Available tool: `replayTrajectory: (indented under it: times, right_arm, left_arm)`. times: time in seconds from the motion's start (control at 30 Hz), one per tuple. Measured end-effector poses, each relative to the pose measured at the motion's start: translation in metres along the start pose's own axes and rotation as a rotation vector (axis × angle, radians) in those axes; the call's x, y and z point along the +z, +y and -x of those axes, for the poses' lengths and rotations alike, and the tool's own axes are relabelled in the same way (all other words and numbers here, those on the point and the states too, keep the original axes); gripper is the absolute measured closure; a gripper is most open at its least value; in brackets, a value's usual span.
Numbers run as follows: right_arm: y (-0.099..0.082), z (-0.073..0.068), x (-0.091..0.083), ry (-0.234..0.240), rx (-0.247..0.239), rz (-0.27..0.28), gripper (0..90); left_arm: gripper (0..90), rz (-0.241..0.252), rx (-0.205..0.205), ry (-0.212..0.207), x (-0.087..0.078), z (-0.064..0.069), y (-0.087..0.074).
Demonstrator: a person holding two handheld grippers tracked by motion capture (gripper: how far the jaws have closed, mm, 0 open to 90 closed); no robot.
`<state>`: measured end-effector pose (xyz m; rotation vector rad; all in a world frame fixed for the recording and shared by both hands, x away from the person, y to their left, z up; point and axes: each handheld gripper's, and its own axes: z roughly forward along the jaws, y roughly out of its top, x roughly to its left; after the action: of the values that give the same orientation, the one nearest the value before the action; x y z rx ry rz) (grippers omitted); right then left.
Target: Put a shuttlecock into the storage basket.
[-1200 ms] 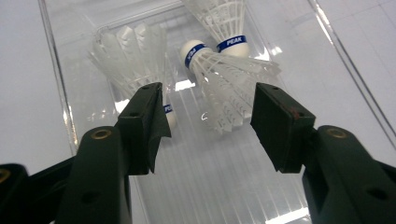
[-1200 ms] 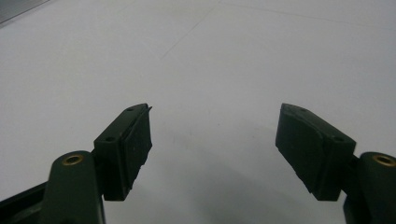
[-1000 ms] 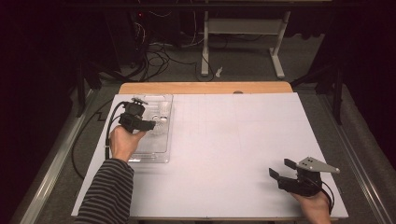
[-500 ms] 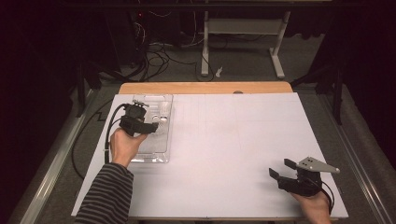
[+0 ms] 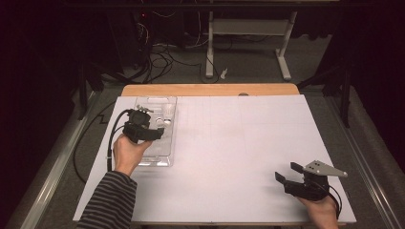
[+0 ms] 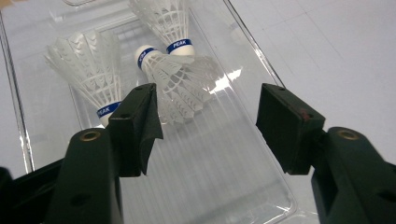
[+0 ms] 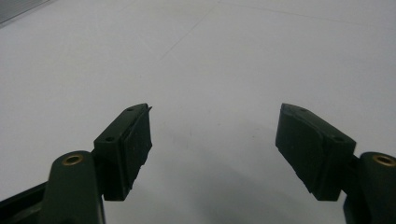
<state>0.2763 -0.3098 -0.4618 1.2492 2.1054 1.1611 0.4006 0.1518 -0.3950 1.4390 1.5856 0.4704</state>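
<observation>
1. High view: we see the left gripper held over a clear tray at the left of the white table, while the right gripper rests near the table's front right corner, well apart from the tray.

2. Left gripper view: three shuttlecocks lie in the tray's far half. One lies at the left with its cork toward us, a second lies in the middle with its skirt toward us, and a third lies behind it. The near half of the tray is bare ribbed plastic.

3. The left gripper's jaws have just been opening and now stand wide, with nothing between the pads. The middle shuttlecock lies beyond the tips, not in the gap. We judge that the gripper is either lining up on this shuttlecock or has let it go; the pictures do not settle which.

4. Right gripper view: the jaws stand wide apart over bare table and hold nothing. We judge that this hand is parked out of the way, leaving the work to the left hand.

5. The walled tray keeps the light, round shuttlecocks from rolling off across the table.
</observation>
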Motion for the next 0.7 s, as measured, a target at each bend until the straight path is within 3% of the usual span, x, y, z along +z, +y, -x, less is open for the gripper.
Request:
replayTrajectory:
  times: [0.7]
  right_arm:
    - [0.0, 0.0, 0.0, -0.002, -0.001, 0.001, 27.5]
  left_arm:
    - [38.5, 0.008, -0.008, -0.042, -0.011, 0.0, -0.01]
